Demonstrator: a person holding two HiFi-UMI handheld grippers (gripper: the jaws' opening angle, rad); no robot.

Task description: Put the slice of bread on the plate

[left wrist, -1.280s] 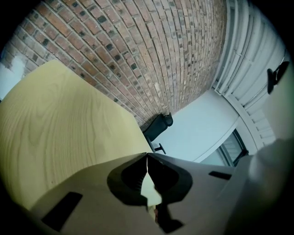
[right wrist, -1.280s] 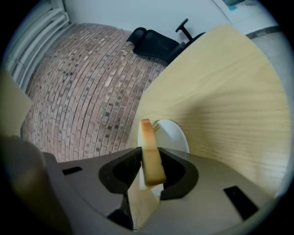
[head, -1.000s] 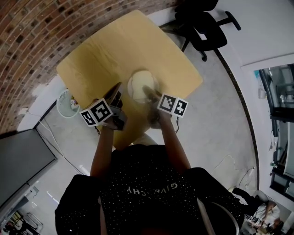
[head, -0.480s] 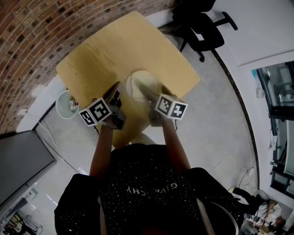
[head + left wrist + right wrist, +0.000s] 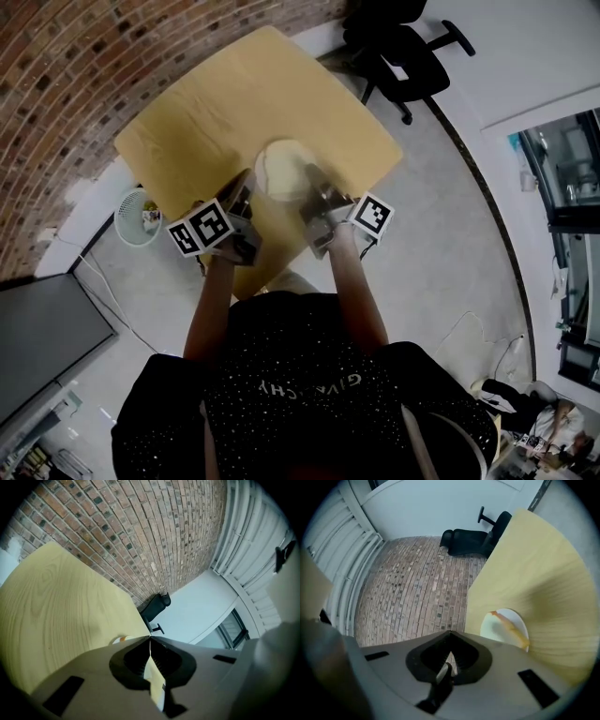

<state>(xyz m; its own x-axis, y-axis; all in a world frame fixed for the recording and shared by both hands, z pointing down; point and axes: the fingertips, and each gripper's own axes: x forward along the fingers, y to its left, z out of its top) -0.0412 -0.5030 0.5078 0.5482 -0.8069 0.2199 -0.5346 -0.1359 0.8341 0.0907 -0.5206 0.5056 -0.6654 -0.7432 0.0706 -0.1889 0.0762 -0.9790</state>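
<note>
Brick wall runs along the left, with a white wastebasket on the floor beside the wooden table. Next comes the left gripper, hovering over the table's near edge, its 2 jaws closed tip to tip. Just right of it the round white plate sits on the table, and the slice of bread lies on it, its brown crust clear in the right gripper view. The right gripper hangs over the plate's near right side, apart from the bread. Its 2 jaws have just closed together with nothing between them. A black office chair stands beyond the table's far right corner.
</note>
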